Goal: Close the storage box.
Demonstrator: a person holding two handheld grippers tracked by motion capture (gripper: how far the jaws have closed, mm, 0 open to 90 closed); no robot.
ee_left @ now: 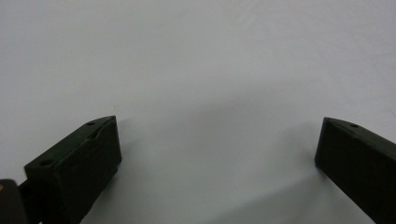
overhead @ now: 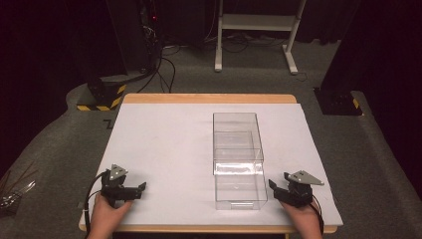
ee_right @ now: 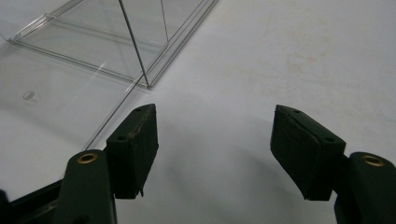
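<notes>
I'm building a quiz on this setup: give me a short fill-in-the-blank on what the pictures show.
1. The clear plastic box lies nearer the ____ claw than the other one.
2. The left claw has its jaws ____, with nothing between them.
3. The table is covered by a ____ sheet.

Missing words: right; open; white

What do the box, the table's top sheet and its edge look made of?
Box: clear hard plastic, probably acrylic; the table shows through its walls and its edges glint.
Sheet: matt white, maybe paper or laminate; flat, no glare, faint smudges.
Edge: pale wood, or a wood-look strip.
</notes>
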